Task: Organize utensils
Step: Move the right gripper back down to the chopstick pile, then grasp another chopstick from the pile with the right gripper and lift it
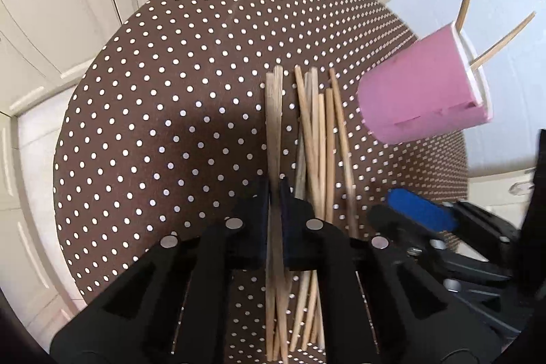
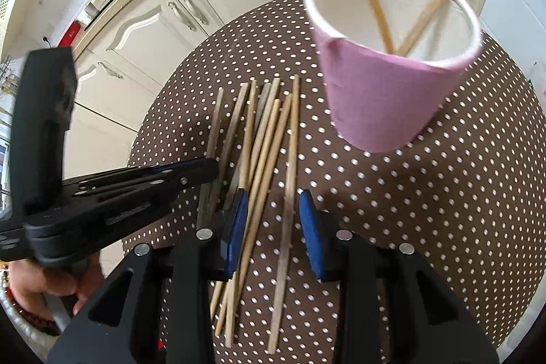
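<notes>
While pinched, one chopstick [image 1: 274, 139] (grey) runs between left tongs [image 1: 274, 193].

Black grippers [image 2: 271, 224], blue-padded jaws, silver screws.

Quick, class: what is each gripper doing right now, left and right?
Left gripper: closed on a chopstick.
Right gripper: open, around chopsticks on the table, gripping nothing.

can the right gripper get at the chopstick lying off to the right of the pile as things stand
Probably yes: the right gripper is open astride that chopstick, nothing covers it, and the left gripper is off to the side.
</notes>
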Demonstrator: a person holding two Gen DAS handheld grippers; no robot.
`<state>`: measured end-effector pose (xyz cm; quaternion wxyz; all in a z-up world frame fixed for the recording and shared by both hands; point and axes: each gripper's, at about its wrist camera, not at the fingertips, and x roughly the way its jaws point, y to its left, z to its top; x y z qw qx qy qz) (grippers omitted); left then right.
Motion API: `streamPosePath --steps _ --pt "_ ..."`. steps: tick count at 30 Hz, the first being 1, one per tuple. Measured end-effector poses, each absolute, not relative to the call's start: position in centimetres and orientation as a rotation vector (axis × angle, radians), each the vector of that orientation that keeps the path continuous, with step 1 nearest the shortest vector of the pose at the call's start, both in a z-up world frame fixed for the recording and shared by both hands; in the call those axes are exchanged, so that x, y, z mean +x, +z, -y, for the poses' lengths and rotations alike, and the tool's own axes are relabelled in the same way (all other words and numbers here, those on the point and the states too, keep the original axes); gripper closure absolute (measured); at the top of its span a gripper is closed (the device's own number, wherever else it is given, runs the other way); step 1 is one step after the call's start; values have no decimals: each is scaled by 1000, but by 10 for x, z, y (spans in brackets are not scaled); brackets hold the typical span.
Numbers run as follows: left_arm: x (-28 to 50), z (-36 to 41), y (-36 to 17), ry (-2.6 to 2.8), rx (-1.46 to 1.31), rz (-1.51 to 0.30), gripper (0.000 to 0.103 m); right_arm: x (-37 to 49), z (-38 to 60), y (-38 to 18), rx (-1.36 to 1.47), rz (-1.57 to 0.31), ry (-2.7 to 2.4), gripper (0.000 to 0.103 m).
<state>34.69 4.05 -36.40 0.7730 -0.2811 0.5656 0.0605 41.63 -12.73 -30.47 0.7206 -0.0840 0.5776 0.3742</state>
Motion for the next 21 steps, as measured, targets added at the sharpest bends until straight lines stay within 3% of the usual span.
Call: streamPosePath --steps 3,11,21 --pt "338 -54 -355 123 -613 -1209 97 417 113 -309 -212 -1280 820 74" --pt "331 -70 -348 122 -619 -1192 97 423 78 -320 -289 -1313 791 88" --pt "327 -70 -352 97 -624 -1209 97 420 55 -330 -375 -1324 768 95"
